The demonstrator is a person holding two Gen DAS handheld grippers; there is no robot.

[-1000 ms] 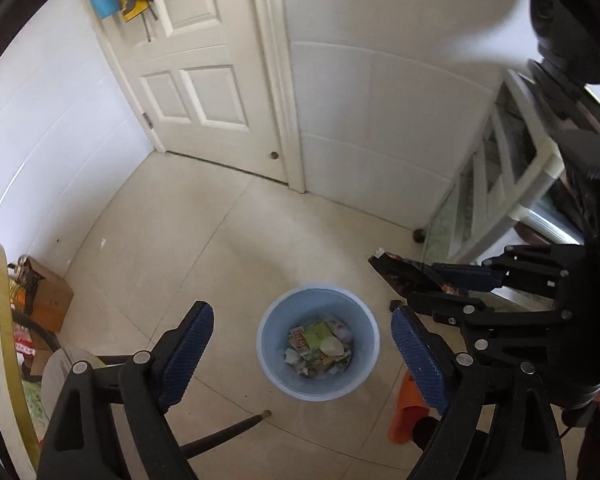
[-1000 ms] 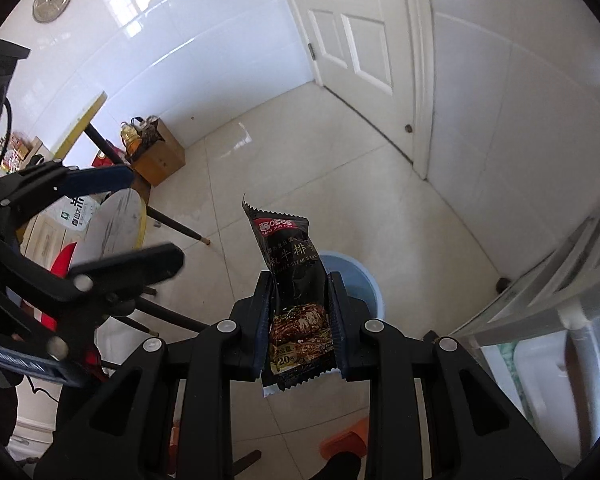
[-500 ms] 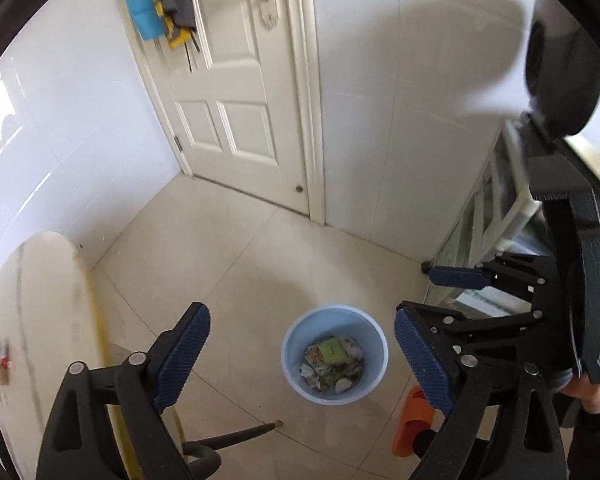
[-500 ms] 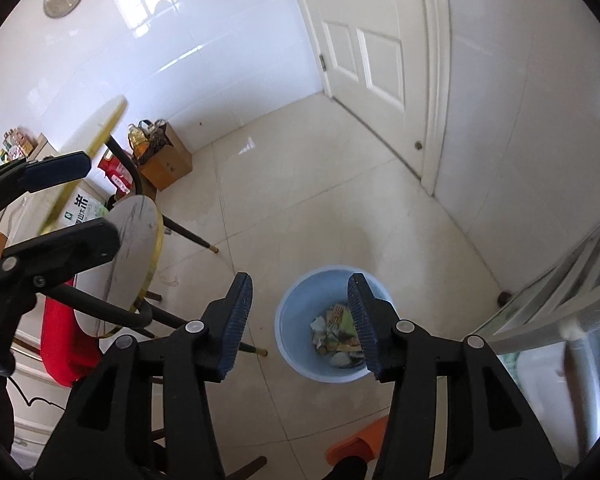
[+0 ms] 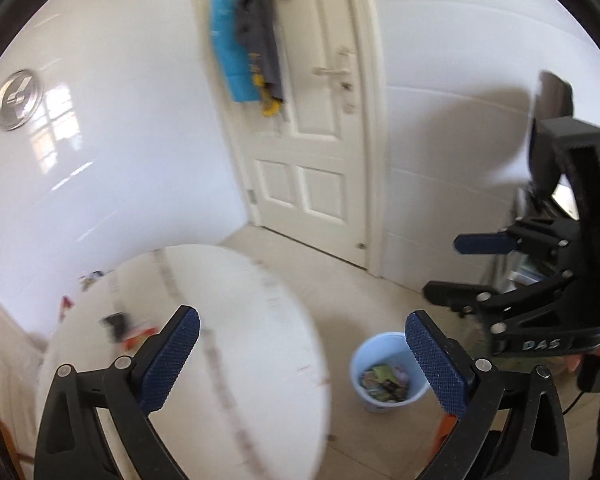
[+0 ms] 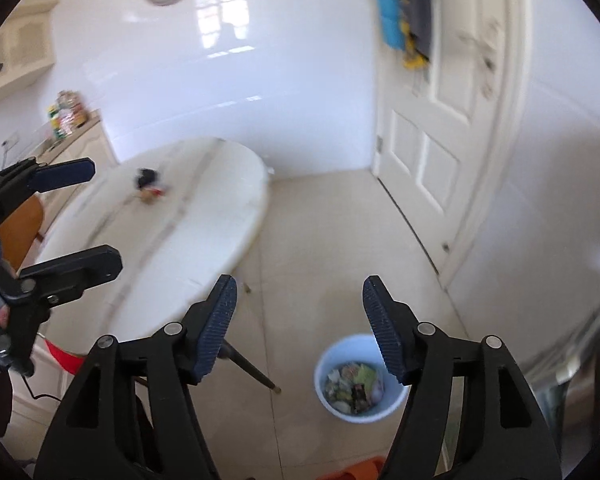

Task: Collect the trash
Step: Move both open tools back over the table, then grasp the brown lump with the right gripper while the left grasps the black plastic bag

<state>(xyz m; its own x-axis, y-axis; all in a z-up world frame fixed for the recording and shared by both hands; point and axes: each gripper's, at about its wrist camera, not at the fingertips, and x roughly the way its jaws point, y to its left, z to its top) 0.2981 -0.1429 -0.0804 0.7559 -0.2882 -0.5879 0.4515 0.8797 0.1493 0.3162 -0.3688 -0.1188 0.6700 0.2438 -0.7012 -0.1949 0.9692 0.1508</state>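
A light blue trash bin (image 5: 386, 376) stands on the tiled floor, holding several wrappers, among them a dark one (image 6: 358, 394). It also shows in the right wrist view (image 6: 358, 380). My left gripper (image 5: 300, 356) is open and empty, raised above the round white table (image 5: 228, 344). My right gripper (image 6: 300, 324) is open and empty, high above the floor beside the bin. Small pieces of trash (image 6: 148, 184) lie on the table top; they are blurred.
A white door (image 5: 320, 152) with hanging cloths stands behind. A table leg (image 6: 252, 372) slants to the floor near the bin. A red stool (image 6: 64, 358) sits under the table. A white shelf unit (image 5: 540, 264) is at the right wall.
My right gripper opened and the dark snack wrapper dropped into the bin. Both grippers then rose and tilted up, bringing the table top into view.
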